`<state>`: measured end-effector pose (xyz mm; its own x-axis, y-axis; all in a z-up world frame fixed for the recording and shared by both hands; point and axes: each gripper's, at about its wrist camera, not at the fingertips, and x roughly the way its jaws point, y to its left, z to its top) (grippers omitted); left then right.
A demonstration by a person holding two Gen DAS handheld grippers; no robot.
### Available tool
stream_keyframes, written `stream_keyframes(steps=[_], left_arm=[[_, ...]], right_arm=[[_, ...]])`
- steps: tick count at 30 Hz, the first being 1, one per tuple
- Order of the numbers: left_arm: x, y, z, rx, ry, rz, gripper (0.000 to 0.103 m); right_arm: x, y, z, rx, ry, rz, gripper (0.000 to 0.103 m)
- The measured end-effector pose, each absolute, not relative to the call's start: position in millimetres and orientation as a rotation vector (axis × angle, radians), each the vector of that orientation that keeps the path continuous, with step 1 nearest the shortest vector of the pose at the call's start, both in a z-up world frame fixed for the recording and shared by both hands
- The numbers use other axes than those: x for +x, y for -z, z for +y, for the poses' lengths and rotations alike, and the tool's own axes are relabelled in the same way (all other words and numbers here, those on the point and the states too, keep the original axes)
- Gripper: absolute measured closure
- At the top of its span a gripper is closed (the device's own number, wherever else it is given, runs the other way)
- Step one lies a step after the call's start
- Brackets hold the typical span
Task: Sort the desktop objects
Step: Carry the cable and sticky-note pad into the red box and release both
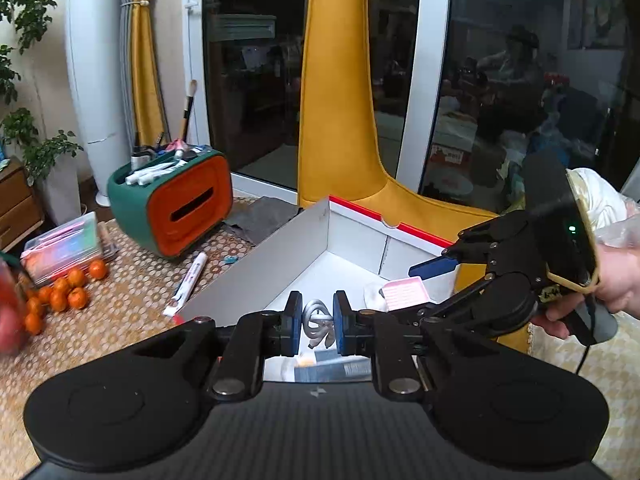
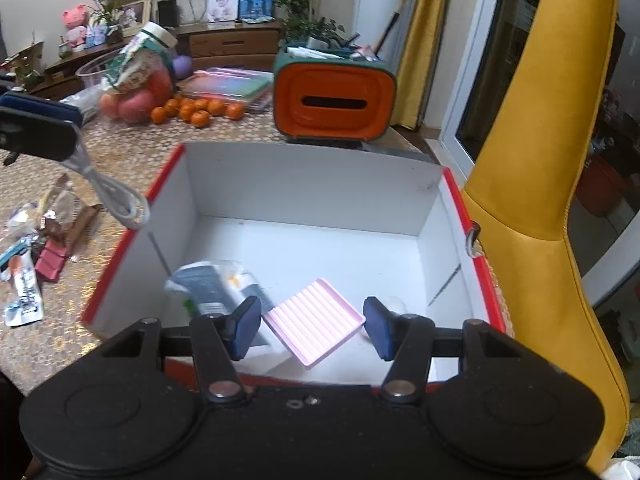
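Left tool (image 1: 316, 322) was clamped on a white cable (image 1: 317, 322), just short of the box (image 2: 312, 184). Right tool (image 2: 313, 328) was apart, empty over the pink tray (image 2: 314, 322). Next, probably: carry the cable over the rim, then release.

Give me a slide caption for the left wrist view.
Left gripper carries a coiled white cable toward the open box.
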<state>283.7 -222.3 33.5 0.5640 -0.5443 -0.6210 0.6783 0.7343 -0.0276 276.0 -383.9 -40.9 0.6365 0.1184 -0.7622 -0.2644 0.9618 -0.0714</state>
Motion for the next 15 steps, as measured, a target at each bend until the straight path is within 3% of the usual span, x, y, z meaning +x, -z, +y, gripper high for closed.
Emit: stream_keyframes(steps=[15], left_arm=[[343.1, 27.7, -280.5, 0.237, 0.690, 0.700, 0.089]], right_arm=[[310.9, 79.5, -391.3, -0.194, -0.192, 0.914, 0.047]])
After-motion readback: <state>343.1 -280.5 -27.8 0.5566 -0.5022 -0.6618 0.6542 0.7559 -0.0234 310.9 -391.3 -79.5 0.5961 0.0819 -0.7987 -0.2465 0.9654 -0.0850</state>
